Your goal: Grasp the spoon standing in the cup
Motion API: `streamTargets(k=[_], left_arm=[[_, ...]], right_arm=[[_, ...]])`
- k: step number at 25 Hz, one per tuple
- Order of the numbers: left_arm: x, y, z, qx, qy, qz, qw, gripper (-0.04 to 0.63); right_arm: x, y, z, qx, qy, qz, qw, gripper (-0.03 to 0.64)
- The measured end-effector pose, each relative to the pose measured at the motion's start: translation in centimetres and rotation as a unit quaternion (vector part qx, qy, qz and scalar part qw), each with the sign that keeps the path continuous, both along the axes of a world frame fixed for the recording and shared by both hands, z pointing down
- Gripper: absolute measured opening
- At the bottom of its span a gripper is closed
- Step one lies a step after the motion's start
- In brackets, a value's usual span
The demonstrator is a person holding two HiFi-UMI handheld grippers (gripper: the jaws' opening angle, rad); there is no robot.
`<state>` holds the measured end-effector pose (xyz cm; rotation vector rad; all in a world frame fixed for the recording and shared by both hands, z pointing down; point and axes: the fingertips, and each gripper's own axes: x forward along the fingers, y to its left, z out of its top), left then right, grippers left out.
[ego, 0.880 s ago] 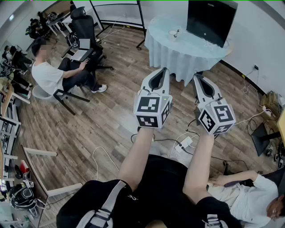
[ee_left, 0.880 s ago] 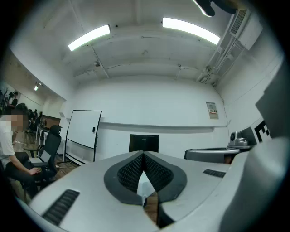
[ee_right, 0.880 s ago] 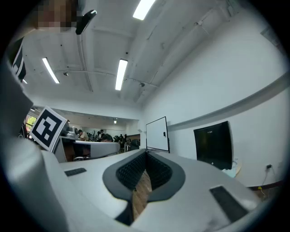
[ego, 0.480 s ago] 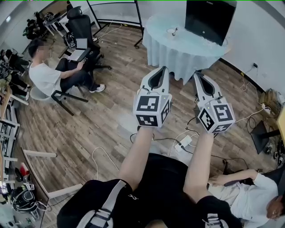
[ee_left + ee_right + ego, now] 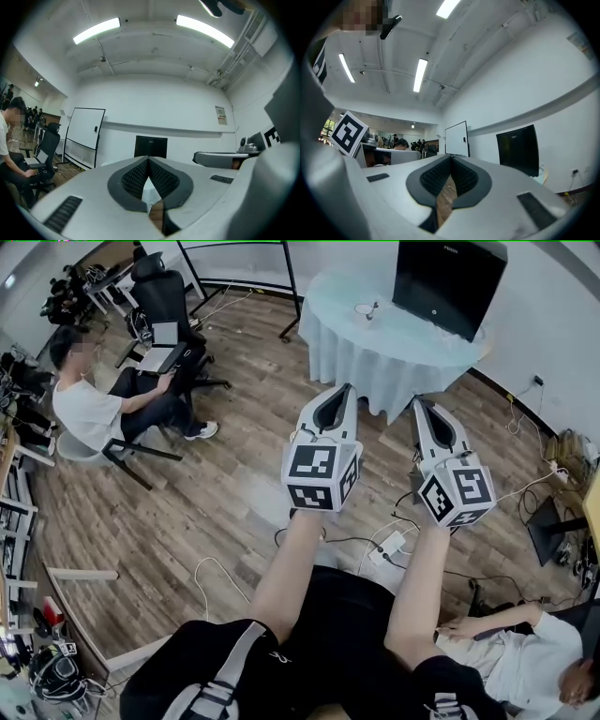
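Note:
A small white cup [image 5: 362,309] with a spoon [image 5: 373,307] standing in it sits on the round table with a pale blue cloth [image 5: 394,348], far ahead in the head view. Both grippers are held out at waist height over the wooden floor, well short of the table. My left gripper [image 5: 335,390] is shut with nothing in it; its pads meet at the tip [image 5: 148,159]. My right gripper [image 5: 419,402] is also shut and empty [image 5: 451,157]. Neither gripper view shows the cup or the spoon.
A black monitor [image 5: 448,282] stands on the table behind the cup. A person sits with a laptop at the left [image 5: 89,409]. Cables and a power strip [image 5: 388,544] lie on the floor below the grippers. Another person lies at the lower right [image 5: 525,662]. A whiteboard [image 5: 84,136] stands by the wall.
The head view has drifted slightly, so the seated person sits further left in the picture. Both grippers stay shut, side by side, and the table is no closer.

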<state>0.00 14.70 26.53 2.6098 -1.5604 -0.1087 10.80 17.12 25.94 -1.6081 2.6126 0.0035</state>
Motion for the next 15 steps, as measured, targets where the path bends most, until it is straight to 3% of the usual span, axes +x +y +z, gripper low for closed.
streamTargets(k=[15], left_arm=[[-8.1,-9.1,2.3,-0.041,0.018,0.008,0.9990,0.002]], right_arm=[[-8.3,-8.1,0.8,-0.022,-0.021,0.009,0.999,0.000]])
